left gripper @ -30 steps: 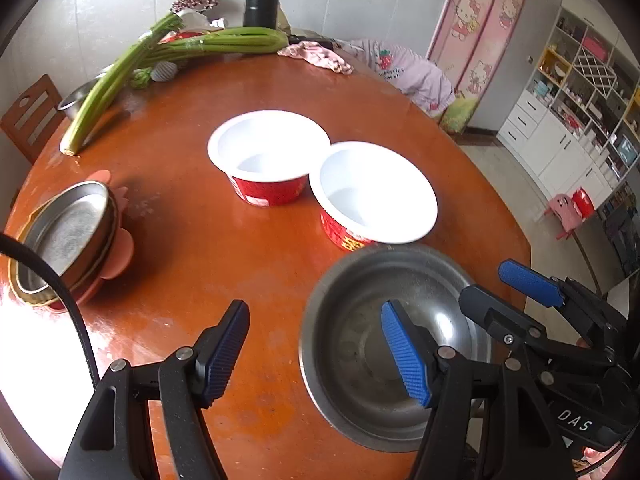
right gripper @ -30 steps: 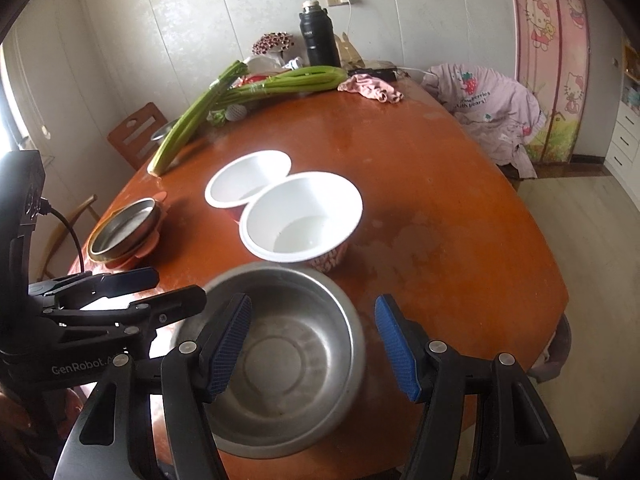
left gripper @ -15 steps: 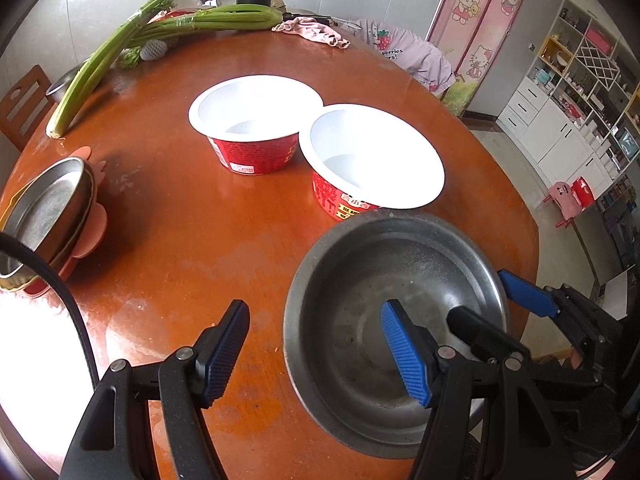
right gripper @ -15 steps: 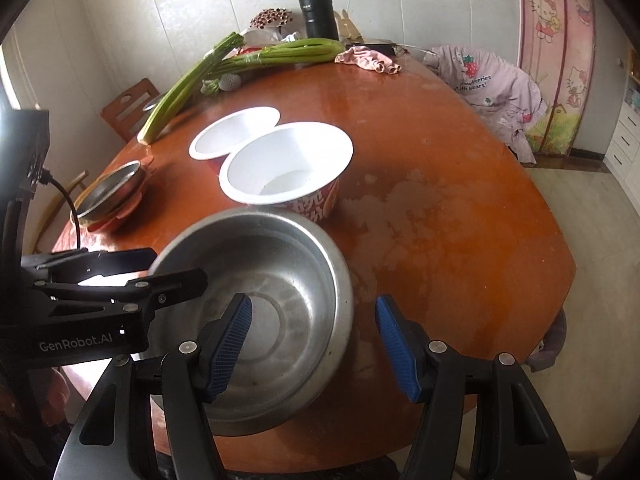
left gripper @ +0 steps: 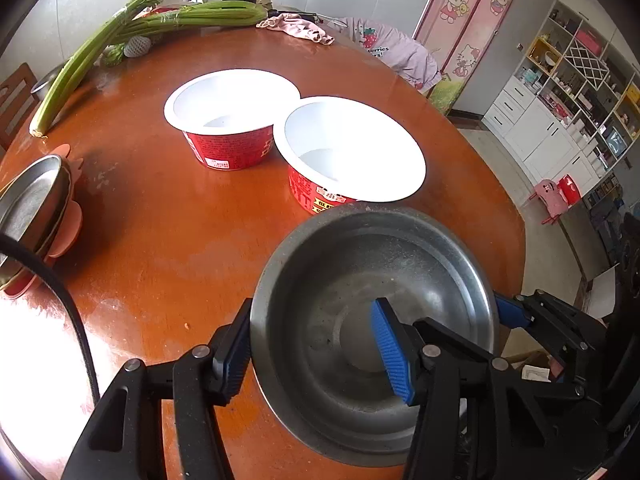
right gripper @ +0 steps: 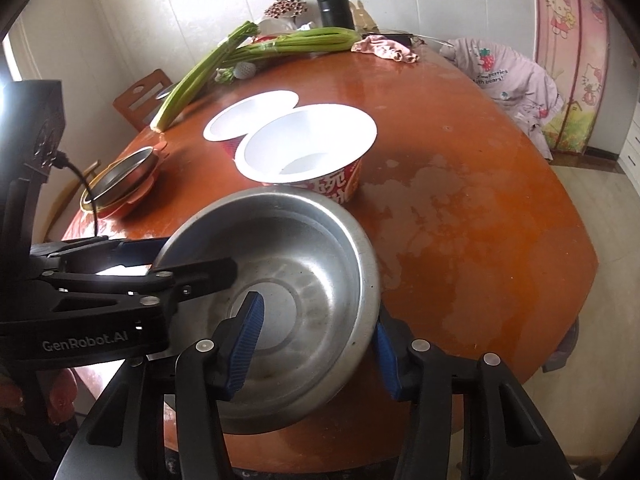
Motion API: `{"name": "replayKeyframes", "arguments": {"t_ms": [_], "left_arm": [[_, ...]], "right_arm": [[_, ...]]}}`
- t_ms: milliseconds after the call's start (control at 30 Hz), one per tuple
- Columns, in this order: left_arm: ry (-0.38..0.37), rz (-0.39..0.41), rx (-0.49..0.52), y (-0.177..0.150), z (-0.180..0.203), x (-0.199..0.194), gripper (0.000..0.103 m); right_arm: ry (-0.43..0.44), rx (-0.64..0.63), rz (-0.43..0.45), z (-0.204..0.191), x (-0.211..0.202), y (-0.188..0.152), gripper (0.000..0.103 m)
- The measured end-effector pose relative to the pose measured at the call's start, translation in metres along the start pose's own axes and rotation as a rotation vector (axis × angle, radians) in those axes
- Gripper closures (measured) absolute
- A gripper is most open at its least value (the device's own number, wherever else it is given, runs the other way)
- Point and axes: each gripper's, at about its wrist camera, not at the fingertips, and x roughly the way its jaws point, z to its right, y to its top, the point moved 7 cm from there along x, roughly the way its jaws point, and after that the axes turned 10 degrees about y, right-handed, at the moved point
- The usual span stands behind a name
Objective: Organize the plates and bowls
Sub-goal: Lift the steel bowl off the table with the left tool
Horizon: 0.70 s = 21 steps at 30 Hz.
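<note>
Orange table [left gripper: 168,248] bears a dull, scuffed steel bowl [left gripper: 360,280] (round, deep).

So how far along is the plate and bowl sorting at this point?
Done: a stack of metal plates sits on a pink mat at the table's left edge. In hand: the left gripper and right gripper have just been closing across opposite walls of the steel bowl, one finger inside and one outside each. Left: that bowl and the two white paper bowls remain loose.
</note>
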Motion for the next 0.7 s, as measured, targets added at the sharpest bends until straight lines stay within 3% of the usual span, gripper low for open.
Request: {"name": "replayKeyframes", "arguments": {"t_ms": [167, 700], "left_arm": [[-0.021, -0.001, -0.025, 0.0, -0.005, -0.001, 0.052], [0.016, 0.023, -0.099, -0.007, -0.048, -0.024, 0.052]], "right_arm": [[0.0, 0.002, -0.001, 0.0, -0.001, 0.0, 0.05], [0.046, -0.058, 0.002, -0.04, 0.003, 0.011, 0.049]]}}
